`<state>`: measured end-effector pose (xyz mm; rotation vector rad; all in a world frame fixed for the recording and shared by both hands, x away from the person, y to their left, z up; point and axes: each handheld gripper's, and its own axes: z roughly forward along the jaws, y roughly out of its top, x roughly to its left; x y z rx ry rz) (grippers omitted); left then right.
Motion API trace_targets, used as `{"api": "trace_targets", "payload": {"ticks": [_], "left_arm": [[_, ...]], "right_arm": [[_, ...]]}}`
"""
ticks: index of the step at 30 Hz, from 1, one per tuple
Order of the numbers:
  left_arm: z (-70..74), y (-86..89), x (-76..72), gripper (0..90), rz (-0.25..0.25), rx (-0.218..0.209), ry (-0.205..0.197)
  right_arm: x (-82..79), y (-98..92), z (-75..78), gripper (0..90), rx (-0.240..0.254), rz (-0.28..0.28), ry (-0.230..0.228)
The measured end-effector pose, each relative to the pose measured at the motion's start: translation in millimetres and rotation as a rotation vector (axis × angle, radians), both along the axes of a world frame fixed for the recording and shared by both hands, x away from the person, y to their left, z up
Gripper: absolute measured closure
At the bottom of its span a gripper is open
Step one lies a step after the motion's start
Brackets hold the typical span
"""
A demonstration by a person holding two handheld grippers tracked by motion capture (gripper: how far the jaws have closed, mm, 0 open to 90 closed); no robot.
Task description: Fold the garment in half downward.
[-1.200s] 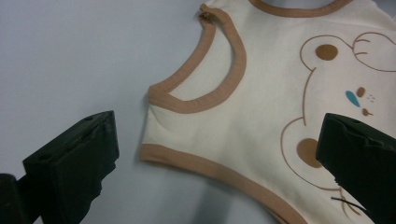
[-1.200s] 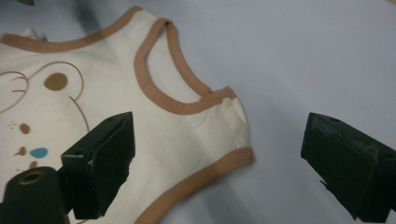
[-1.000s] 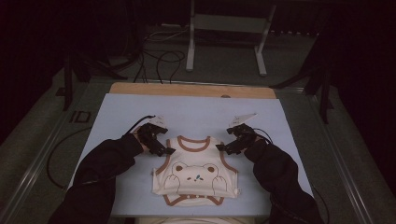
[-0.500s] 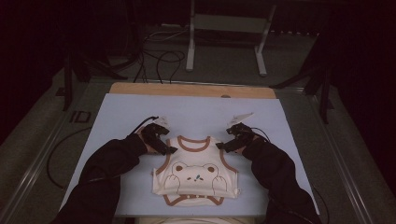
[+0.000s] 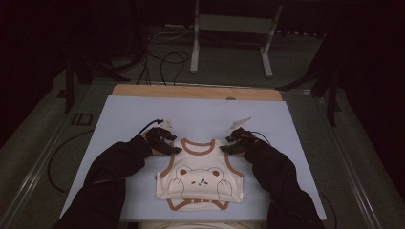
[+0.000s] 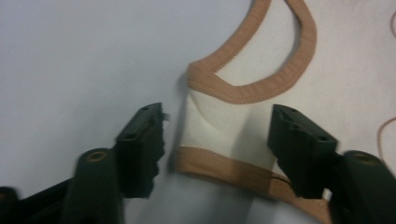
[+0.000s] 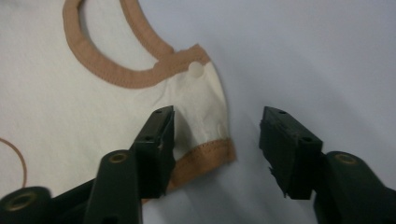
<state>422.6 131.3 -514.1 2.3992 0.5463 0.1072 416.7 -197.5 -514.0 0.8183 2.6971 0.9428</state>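
1. A cream vest [image 5: 200,179] with brown trim and a bear face lay flat on the pale blue sheet [image 5: 119,114], near the sheet's edge closest to the person, neck opening pointing away from the person.
2. The left gripper [image 5: 173,149] sat at the vest's left shoulder strap [image 6: 219,121]. Its jaws had just been closing and stood about half open, one on each side of the strap. The pads did not press the cloth; a gap showed on both sides in the left gripper view.
3. The right gripper [image 5: 224,148] sat at the vest's right shoulder strap [image 7: 201,107]. Its jaws had likewise been closing and stood about half open. One jaw was over the strap's cloth, the other over bare sheet just beside the strap's outer edge. No grip seen.
4. A small snap button [image 7: 196,69] showed on the right strap, beside the neck trim.
5. Both dark sleeves [image 5: 110,167] lay on either side of the vest.
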Motion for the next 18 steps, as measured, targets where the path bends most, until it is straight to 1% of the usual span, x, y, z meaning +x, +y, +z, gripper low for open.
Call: {"api": "trace_targets", "payload": {"ticks": [2,3,5,7,8,10,12,13,14,15,18], "left_arm": [[-0.6,0.0,0.4,42.3,-0.001,0.003,-0.004],[-1.1,-0.6,1.0,42.3,-0.001,0.005,-0.004],[-0.6,-1.6,1.2,45.1,0.000,0.016,-0.014],[-0.7,-2.3,1.1,45.6,0.004,0.020,-0.013],[-0.3,-2.6,1.2,46.3,0.005,0.023,-0.010],[0.2,-3.1,1.5,49.0,0.005,0.031,-0.008],[0.3,-3.1,1.5,51.5,0.005,0.029,-0.003],[0.7,-3.5,1.6,53.7,0.012,0.029,0.002],[1.2,-4.3,1.2,55.7,0.010,0.033,0.003],[1.6,-4.8,1.3,57.2,0.007,0.037,0.007],[2.4,-5.2,1.6,62.4,0.006,0.040,0.017]], "right_arm": [[0.5,-0.3,0.2,47.7,-0.003,0.004,0.000],[0.5,0.0,0.6,49.0,-0.008,-0.001,0.001],[-1.4,2.0,1.3,54.5,-0.019,0.015,-0.008],[-2.5,3.0,1.7,59.9,-0.016,0.025,-0.001],[-2.6,3.0,1.5,61.9,-0.015,0.032,-0.003],[-3.4,3.5,1.8,65.7,-0.010,0.029,0.007],[-4.0,3.8,2.5,71.0,-0.012,0.033,0.016],[-3.9,4.1,2.2,73.4,-0.014,0.040,0.010],[-4.3,4.9,2.6,75.8,-0.017,0.037,0.015],[-4.7,5.4,3.2,77.1,-0.019,0.039,0.021],[-4.5,6.9,3.9,78.9,-0.032,0.049,0.018]]}}
